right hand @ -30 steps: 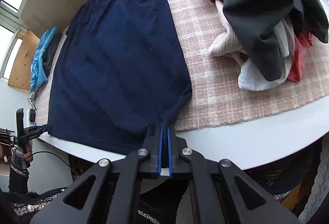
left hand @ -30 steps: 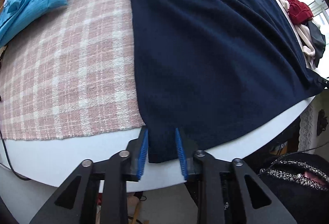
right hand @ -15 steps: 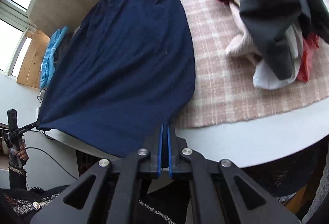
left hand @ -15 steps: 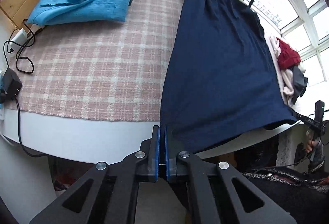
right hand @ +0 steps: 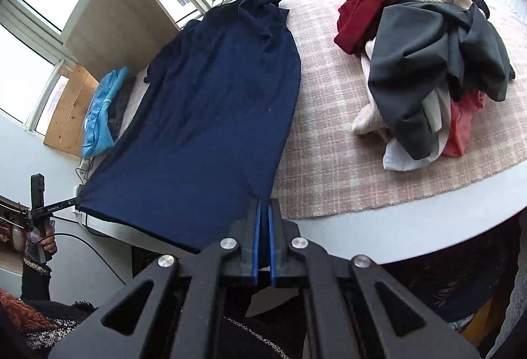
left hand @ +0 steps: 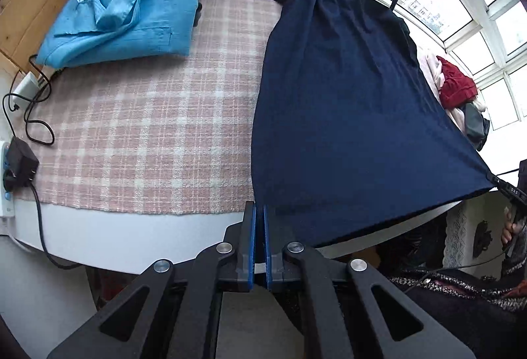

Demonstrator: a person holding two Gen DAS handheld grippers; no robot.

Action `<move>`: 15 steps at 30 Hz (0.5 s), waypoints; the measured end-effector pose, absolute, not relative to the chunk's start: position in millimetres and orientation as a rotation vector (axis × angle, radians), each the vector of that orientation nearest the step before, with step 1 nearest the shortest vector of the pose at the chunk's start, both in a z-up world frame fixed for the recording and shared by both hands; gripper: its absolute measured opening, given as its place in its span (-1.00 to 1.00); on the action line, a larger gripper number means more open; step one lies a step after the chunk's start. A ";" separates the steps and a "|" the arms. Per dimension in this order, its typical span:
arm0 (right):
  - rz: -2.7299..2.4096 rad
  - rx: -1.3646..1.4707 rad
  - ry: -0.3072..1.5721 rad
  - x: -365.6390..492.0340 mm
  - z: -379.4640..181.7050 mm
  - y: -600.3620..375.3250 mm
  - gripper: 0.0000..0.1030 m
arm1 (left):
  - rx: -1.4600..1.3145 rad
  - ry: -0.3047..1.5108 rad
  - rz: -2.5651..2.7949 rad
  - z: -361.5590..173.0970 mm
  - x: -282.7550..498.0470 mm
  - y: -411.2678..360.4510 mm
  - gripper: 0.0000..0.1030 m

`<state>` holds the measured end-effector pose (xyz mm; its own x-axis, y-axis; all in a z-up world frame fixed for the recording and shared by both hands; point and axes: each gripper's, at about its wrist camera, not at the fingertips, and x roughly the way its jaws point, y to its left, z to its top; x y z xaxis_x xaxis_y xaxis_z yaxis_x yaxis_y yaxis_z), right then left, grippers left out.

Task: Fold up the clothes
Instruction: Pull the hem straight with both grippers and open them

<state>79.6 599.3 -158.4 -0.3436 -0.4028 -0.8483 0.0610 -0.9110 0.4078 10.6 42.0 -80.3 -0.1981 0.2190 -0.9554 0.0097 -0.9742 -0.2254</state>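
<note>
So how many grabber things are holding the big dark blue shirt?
2. The left gripper pinches one bottom corner of the dark blue shirt; the right gripper pinches the other bottom corner.

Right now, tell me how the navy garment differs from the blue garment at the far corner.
The navy garment is spread out full length; the blue garment is folded into a compact bundle. The navy one is pinched at its near hem corners by the left gripper and right gripper, its hem lifted off the table edge; the blue one lies untouched. Navy is much darker. Both rest on the pink plaid cloth.
</note>
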 end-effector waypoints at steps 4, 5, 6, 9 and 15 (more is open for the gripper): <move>-2.274 1.740 -0.463 80.4 -209.4 596.6 -0.92 | -1.972 -0.252 2.266 -101.2 14.5 40.8 -0.93; -2.268 1.767 -0.446 81.0 -220.6 593.6 -0.92 | -2.004 -0.250 2.246 -112.4 16.0 40.9 -0.93; -2.261 1.794 -0.429 81.5 -231.7 590.7 -0.92 | -2.043 -0.232 2.227 -127.0 16.8 42.6 -0.95; -2.240 1.871 -0.375 82.8 -263.4 581.8 -0.92 | -2.130 -0.233 2.156 -163.3 15.9 45.5 -0.95; -2.185 1.914 -0.264 74.1 -251.8 574.1 -0.73 | -2.175 -0.253 2.121 -161.9 10.2 41.4 -0.61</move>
